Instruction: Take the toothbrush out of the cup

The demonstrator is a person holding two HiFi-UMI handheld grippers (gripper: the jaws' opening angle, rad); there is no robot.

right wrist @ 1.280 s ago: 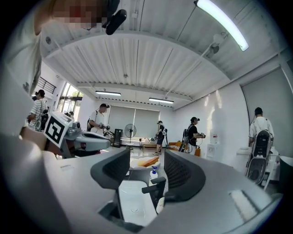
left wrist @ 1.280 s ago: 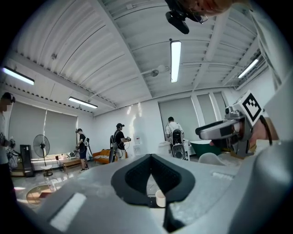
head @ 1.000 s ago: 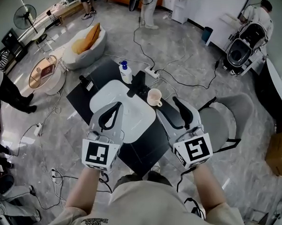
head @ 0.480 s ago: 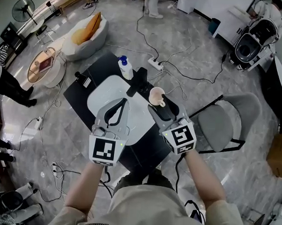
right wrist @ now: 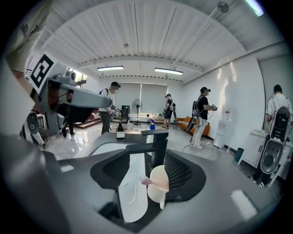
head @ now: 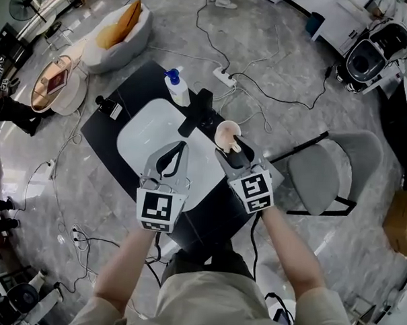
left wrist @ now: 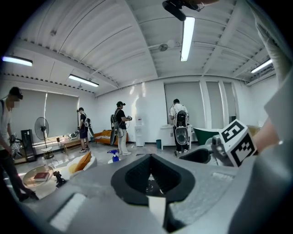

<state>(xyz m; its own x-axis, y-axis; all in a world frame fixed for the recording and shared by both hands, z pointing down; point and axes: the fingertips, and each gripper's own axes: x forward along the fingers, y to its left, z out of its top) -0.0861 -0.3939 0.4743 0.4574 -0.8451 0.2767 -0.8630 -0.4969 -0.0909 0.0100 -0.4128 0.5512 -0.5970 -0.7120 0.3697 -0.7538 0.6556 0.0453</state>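
The right gripper (head: 236,150), jaws apart, has come up to the cream handled cup (head: 227,132), so the pink toothbrush (right wrist: 147,181) inside sits just ahead, ready for pinching; the left gripper (head: 178,150), closed and empty, waits beside it.

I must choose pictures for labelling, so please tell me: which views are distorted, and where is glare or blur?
Head view: sharp, mild wide-angle bending. Left gripper view: strong fisheye with dark corners, ceiling lamp overexposed, near jaws blurred. Right gripper view: same fisheye, cup quite sharp, near jaws soft.
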